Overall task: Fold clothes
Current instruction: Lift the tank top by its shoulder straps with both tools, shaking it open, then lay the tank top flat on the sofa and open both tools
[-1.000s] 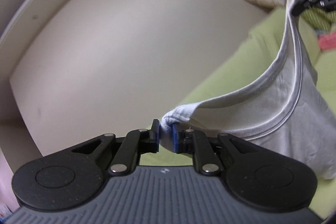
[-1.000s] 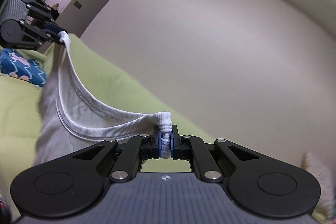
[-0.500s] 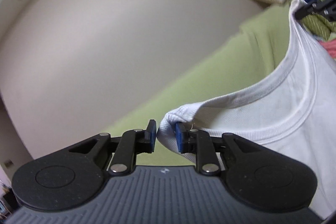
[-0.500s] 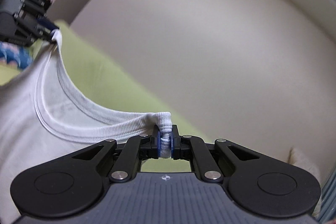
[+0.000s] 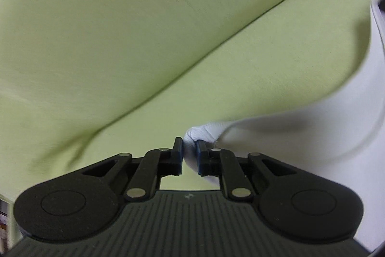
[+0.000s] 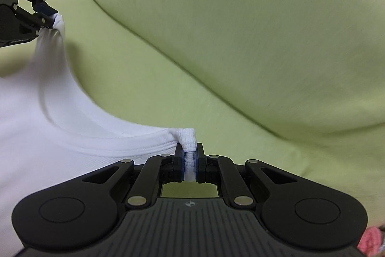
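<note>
White tank top (image 6: 36, 148): stretched between two grippers over the green sofa (image 6: 240, 40), hanging just above its seat.

Change from a second ago: a cream wall then filled both views behind the garment; sofa cushions now fill them, both grippers having tipped downward toward the seat. The garment, once hanging long, now spreads wide and blurred.

Left gripper (image 5: 190, 155): jaws closing on a bunched shoulder strap (image 5: 199, 135), which sits against the right-hand pad; a slight gap shows by the other pad.

Right gripper (image 6: 190, 163): narrow, clamped firmly on the other ribbed strap (image 6: 187, 139).

Neckline (image 6: 134, 141): curves from strap to strap above the sofa seat.

Pink cloth (image 6: 371, 240): partly seen at the sofa's near edge.

Containers: none visible.
</note>
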`<control>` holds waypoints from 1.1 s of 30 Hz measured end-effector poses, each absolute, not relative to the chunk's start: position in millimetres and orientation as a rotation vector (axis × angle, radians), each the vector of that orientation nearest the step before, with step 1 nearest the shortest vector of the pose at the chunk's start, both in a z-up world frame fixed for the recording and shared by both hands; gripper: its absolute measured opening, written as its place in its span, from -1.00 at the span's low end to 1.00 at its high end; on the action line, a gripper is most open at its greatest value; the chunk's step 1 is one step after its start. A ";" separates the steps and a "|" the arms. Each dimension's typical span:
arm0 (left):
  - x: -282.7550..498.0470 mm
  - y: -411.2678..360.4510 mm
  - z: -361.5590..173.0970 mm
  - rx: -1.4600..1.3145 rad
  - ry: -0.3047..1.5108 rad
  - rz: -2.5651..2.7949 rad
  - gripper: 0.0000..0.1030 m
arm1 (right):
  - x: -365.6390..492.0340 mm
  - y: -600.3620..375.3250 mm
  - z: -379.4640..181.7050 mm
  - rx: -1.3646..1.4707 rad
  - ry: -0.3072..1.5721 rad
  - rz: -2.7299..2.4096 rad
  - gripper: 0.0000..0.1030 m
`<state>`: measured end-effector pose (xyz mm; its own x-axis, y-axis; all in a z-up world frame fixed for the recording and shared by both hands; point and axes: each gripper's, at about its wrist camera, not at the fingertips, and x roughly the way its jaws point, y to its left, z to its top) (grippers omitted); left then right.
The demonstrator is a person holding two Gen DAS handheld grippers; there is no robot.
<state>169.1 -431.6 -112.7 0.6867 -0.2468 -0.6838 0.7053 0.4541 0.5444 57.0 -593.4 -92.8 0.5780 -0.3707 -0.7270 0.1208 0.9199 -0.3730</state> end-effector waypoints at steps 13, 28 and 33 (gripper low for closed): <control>238.6 -497.2 -153.2 1.003 0.450 -0.565 -0.75 | 124.7 -664.6 -151.2 -0.251 0.854 -0.368 -0.89; 152.8 -305.0 -58.8 0.839 0.444 -0.667 -0.19 | -59.2 -584.0 -82.8 -0.108 0.635 -0.440 0.66; 21.6 -223.4 -64.2 0.958 0.371 -0.886 -0.39 | -183.5 -487.6 -86.8 -0.217 0.650 -0.236 -0.31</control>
<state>21.6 -223.4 -64.2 0.6054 -0.4859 -0.6304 0.7901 0.2714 0.5496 -183.5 -487.6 -86.8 0.7714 -0.2832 -0.5698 0.1482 0.9508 -0.2720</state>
